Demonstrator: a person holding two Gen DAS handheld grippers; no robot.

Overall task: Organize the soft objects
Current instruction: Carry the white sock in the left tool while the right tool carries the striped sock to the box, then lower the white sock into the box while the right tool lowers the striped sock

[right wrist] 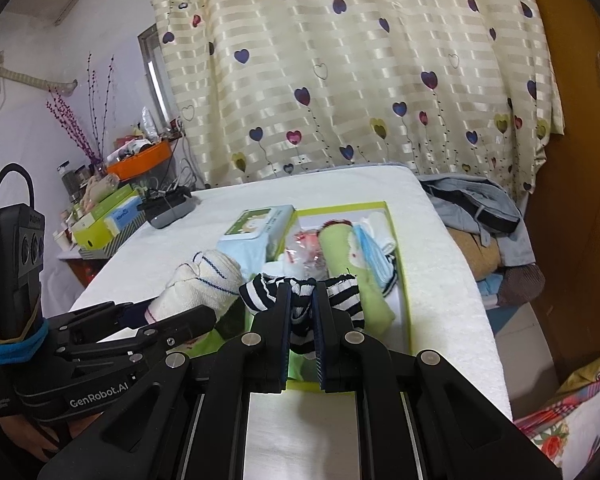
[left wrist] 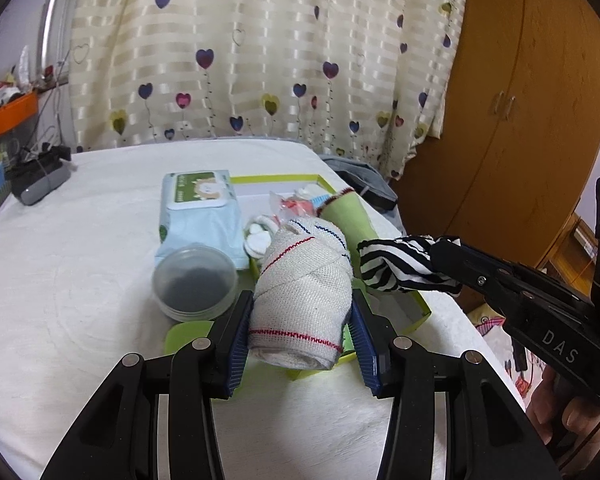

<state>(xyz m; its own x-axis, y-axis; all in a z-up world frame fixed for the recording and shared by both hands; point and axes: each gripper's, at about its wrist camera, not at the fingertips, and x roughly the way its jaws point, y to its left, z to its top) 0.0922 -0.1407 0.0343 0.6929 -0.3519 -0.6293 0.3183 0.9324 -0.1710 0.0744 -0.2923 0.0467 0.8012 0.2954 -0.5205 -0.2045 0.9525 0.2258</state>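
We look forward along each gripper's fingers, close above the white cloth-covered table (left wrist: 60, 280); both views share the green-rimmed cardboard box (right wrist: 404, 264).

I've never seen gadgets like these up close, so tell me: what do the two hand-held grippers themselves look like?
Both are black plastic with angular linkage arms joined by round silver pins. The left gripper has dark blue ribbed pads on its fingers; its body reads "GenRobot.AI" in white, with a black camera block, a looped cable and a blue band. The right gripper has the same blue pads and a brushed metal plate; white letters "DAS" mark its side.
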